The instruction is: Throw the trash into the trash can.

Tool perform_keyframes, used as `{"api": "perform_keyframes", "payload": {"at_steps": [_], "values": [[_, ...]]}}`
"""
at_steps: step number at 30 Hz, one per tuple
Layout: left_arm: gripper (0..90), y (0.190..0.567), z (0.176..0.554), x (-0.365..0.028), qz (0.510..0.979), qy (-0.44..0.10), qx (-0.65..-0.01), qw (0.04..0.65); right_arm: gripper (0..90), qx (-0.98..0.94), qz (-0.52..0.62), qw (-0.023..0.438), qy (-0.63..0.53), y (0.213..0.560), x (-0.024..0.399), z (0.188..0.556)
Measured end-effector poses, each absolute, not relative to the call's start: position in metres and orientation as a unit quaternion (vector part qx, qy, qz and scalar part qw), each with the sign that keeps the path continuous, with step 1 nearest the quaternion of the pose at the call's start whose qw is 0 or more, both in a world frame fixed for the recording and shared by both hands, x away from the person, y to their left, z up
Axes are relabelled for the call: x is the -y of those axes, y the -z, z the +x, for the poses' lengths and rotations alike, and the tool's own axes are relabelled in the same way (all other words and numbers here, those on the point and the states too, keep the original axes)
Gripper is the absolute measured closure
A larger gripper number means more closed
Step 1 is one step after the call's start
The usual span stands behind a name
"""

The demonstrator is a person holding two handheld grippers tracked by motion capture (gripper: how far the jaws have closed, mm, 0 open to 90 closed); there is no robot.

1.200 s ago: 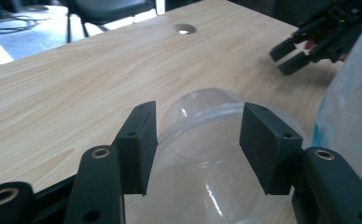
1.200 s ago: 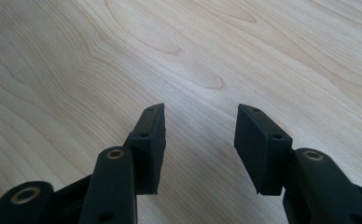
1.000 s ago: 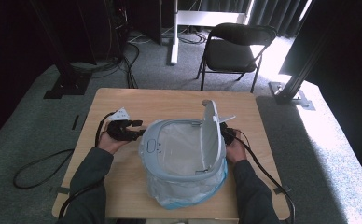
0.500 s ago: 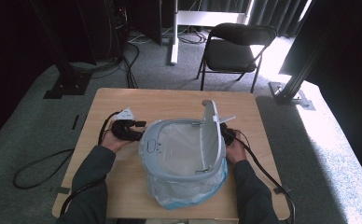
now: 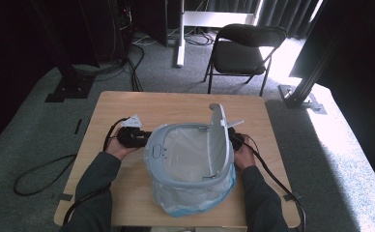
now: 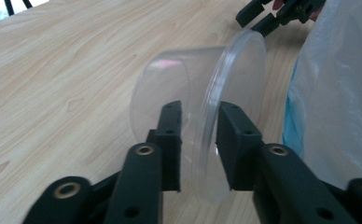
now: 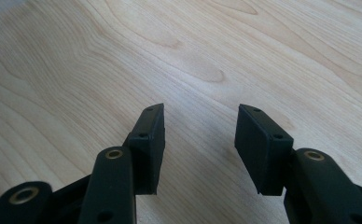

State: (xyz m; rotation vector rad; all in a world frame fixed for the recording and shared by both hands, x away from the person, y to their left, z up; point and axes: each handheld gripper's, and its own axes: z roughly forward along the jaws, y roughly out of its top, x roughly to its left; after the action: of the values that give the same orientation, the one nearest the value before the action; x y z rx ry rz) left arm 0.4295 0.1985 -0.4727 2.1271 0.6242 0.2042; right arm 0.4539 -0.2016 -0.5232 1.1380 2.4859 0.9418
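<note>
In the left gripper view, my left gripper (image 6: 198,140) has its two black jaws astride the rim of a clear plastic cup (image 6: 193,98), which lies tipped on its side on the wooden table (image 6: 62,70), just beside the white liner bag (image 6: 342,93) of the bin. The jaws have just been closing, with the cup's rim between them. The pads appear to meet the rim, so I judge the grasp as made or very nearly made, though the clear plastic makes contact hard to confirm. In the right gripper view, my right gripper (image 7: 200,140) stands with its jaws apart over bare wood, nothing between them. In the high view, the left gripper (image 5: 132,137) sits at the left side of the lidded bin (image 5: 190,159), and the right gripper (image 5: 235,140) sits at its right. The bin's lid (image 5: 219,140) stands raised on edge and the mouth is open. My assessment: lid opening is complete and cup pickup is in hand; lifting the cup, carrying it over the mouth, releasing it and lowering the lid remain. Compared with the earlier high views, the left gripper has edged slightly closer to the bin, while the right gripper, bin and lid are unchanged. A black folding chair (image 5: 246,50) stands beyond the table.
</note>
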Motion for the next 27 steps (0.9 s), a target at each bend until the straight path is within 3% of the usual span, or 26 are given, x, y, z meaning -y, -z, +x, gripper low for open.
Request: {"api": "perform_keyframes", "payload": {"at_steps": [7,27], "values": [[82.3,0.472,0.427,-0.196,0.861,-0.078,-0.246,0.438,51.8,-0.852,0.394,0.123,-0.322,0.526,0.202,0.454],[84.1,0.466,0.419,-0.217,0.846,-0.078,-0.27,0.453,51.2,-0.854,0.393,0.126,-0.318,0.527,0.202,0.452]]}}
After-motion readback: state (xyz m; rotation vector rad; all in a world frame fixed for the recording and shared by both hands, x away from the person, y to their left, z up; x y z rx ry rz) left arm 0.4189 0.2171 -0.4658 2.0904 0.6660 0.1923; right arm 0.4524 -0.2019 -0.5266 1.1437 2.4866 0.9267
